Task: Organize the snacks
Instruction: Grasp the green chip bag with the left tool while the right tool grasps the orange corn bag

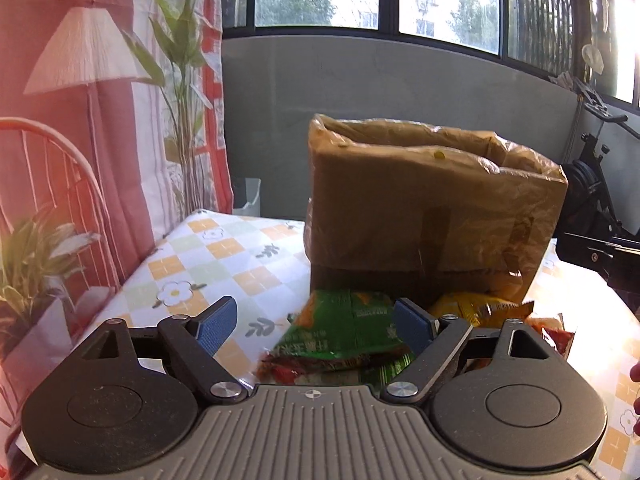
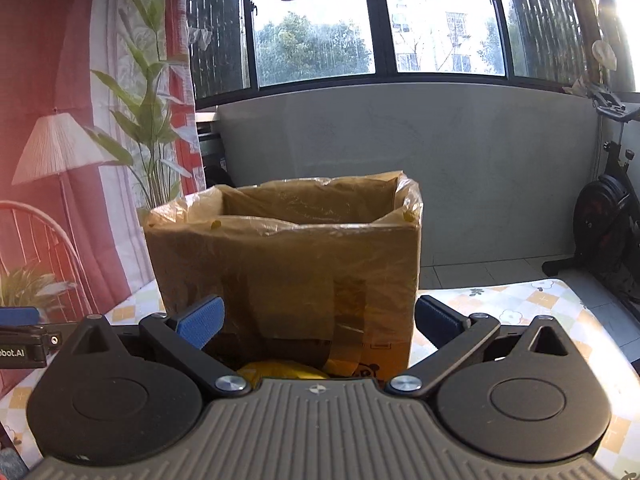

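A cardboard box (image 1: 420, 208) lined with a clear plastic bag stands open-topped on the checked tablecloth (image 1: 208, 256). In front of it lies a heap of snack packets: a green one (image 1: 344, 328), a yellow-orange one (image 1: 476, 308) and a red one (image 1: 556, 332). My left gripper (image 1: 316, 326) is open just above the green packet, which lies between its blue pads; the left pad stands apart from it. My right gripper (image 2: 319, 320) is open and faces the box (image 2: 280, 264) close up, with a yellow packet (image 2: 280, 372) low between its arms.
The table's far and right edges (image 2: 560, 292) drop to a tiled floor. An exercise bike (image 2: 608, 232) stands at the right, and a printed curtain (image 1: 80, 160) hangs along the left. The left gripper's side (image 2: 20, 332) shows in the right wrist view.
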The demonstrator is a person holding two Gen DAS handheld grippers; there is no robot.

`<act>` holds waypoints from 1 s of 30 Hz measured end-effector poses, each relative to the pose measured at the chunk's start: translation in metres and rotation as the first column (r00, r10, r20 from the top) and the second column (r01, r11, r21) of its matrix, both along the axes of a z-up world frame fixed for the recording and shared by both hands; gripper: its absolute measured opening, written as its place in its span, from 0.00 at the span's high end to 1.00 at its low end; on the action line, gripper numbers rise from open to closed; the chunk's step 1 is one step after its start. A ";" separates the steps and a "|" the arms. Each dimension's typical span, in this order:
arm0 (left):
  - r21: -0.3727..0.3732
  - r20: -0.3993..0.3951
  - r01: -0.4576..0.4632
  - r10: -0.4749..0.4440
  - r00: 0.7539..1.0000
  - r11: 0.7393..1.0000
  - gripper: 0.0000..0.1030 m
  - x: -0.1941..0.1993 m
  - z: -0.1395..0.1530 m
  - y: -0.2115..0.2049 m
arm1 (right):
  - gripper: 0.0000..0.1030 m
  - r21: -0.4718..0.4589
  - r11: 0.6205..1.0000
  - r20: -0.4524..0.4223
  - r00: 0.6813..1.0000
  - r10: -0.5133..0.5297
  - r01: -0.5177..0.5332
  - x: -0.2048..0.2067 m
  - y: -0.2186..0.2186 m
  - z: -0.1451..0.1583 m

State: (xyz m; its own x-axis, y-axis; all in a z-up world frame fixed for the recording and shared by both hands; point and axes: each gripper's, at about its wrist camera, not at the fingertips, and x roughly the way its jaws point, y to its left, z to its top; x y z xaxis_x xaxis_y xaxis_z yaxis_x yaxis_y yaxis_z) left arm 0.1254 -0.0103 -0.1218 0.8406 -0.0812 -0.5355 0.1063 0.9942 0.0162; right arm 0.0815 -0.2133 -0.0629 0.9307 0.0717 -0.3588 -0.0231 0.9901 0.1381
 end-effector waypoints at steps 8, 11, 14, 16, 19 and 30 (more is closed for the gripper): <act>0.007 -0.053 0.077 -0.077 0.996 0.997 0.16 -0.001 -0.023 -0.015 | 0.01 0.103 0.995 -0.132 0.991 0.009 0.005 0.009 -0.024 -0.030; 0.013 -0.082 0.094 -0.093 0.992 0.995 0.16 -0.001 -0.031 -0.020 | 0.06 0.078 0.997 -0.185 0.983 0.013 0.001 0.011 -0.023 -0.042; 0.016 -0.089 0.099 -0.098 0.991 0.995 0.16 -0.001 -0.036 -0.020 | 0.12 0.084 0.996 -0.219 0.975 0.027 -0.009 0.013 -0.021 -0.050; 0.005 -0.093 0.112 -0.112 0.989 0.994 0.16 -0.001 -0.037 -0.021 | 0.16 0.086 0.996 -0.239 0.971 0.035 -0.015 0.014 -0.020 -0.055; 0.010 -0.087 0.135 -0.134 0.987 0.991 0.16 -0.003 -0.038 -0.025 | 0.17 0.077 0.997 -0.259 0.965 0.035 -0.016 0.012 -0.018 -0.062; -0.003 -0.154 0.152 -0.150 0.977 0.988 0.08 -0.001 -0.061 -0.034 | 0.19 0.168 0.985 -0.283 0.956 0.078 -0.030 0.005 -0.025 -0.078</act>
